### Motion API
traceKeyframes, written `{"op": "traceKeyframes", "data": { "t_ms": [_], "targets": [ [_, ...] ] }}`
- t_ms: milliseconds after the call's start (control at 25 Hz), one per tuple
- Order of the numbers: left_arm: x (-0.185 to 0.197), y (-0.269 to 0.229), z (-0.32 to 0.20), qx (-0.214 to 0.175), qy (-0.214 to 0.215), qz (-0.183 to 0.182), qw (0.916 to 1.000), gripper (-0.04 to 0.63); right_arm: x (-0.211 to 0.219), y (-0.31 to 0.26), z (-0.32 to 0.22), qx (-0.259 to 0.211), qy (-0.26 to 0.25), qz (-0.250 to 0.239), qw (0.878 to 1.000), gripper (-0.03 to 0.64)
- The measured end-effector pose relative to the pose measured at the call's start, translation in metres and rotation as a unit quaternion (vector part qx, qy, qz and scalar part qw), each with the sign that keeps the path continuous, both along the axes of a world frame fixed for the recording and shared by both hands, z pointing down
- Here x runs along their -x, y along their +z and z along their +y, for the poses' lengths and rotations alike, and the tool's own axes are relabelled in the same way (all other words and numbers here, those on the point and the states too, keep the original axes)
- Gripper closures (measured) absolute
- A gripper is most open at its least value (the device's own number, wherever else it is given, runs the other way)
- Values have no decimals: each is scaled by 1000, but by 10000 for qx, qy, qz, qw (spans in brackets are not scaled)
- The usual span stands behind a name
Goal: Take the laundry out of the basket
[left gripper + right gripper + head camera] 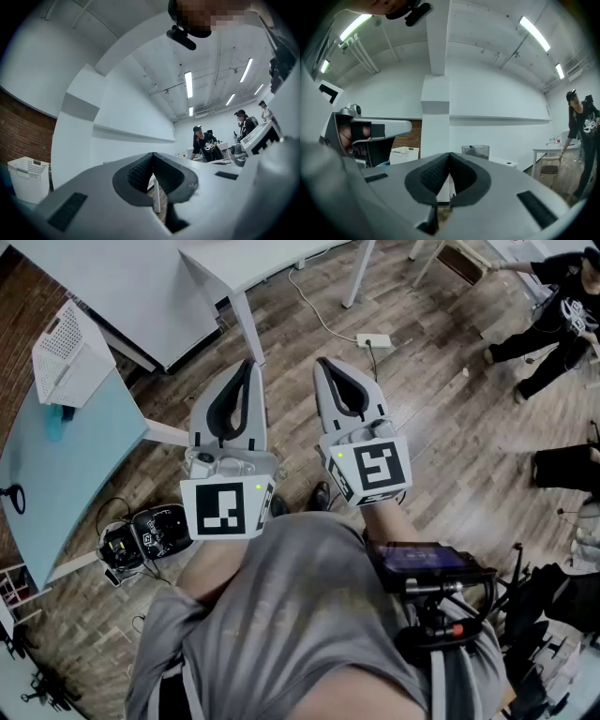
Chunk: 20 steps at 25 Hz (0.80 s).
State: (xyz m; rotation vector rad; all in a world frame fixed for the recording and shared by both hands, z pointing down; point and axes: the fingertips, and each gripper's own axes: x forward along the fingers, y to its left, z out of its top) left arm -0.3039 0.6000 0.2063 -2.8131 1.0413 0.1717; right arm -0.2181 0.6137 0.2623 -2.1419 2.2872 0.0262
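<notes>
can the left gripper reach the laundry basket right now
Probably not yet: the left gripper, jaws together, hangs over the floor, apart from the laundry basket on the blue table.

We hold the left gripper [248, 367] and the right gripper [322, 364], both with smooth, matt, pale grey plastic shells. Their pads [138, 174] are black, matt and finely ribbed. The floor [441, 446] below us is worn, matt wood planking. At the far left, the basket [66, 352] is white perforated plastic, and the table [56, 474] has a smooth pale blue top. Our shirt [281, 615] is soft grey cloth. The wall [21, 136] on the left is rough red brick.
</notes>
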Motion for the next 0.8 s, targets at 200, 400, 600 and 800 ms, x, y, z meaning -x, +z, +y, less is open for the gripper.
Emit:
{"op": "traceKeyframes", "data": {
  "t_ms": [200,400,600,800],
  "targets": [
    [-22,0,12,8,31,-45,10000,588,-21,-1,12,-31,18,-19,10000,609],
    [-49,2,18,17,108,-129,9999,588,-47,0,19,-92,33,-275,9996,609],
    [-75,3,22,60,155,-180,9997,588,-72,2,24,-71,2,-311,9995,609],
    [-88,6,19,95,118,-278,9995,588,-88,8,19,34,-34,-394,9992,609]
  ]
}}
